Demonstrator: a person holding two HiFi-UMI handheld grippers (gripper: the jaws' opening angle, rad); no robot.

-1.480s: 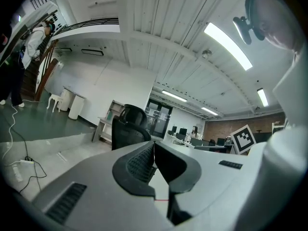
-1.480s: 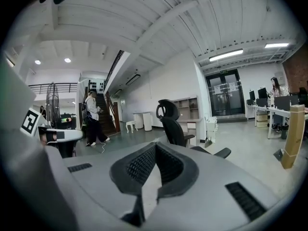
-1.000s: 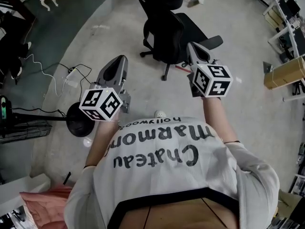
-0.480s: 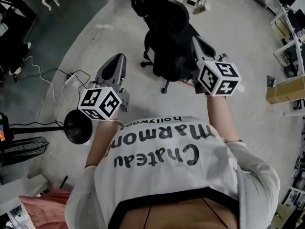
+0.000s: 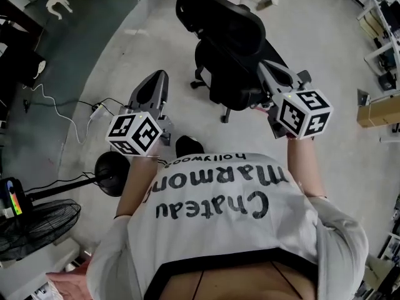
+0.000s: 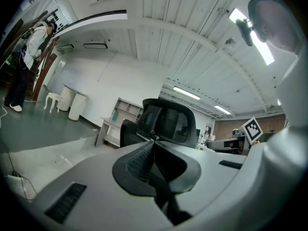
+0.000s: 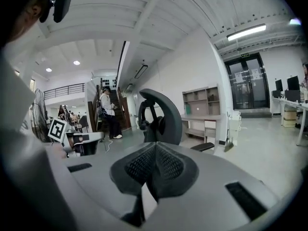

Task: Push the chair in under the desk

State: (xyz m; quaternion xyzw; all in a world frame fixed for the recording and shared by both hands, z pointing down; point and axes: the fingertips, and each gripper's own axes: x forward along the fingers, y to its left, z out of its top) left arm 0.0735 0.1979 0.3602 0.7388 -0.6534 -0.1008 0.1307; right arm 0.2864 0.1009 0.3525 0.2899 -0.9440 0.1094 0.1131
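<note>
Left tool has its jaws pressed together with nothing between them, and my right tool is the same: closed and empty. I hold both out in front of me. The chair, black with a mesh back, stands on the bare floor just ahead, its back turned towards me. In the head view my right tool sits against its right side, though I cannot tell whether they touch. My left tool is apart from it, off to its left. A fan and a cable are on the floor at my left.
</note>
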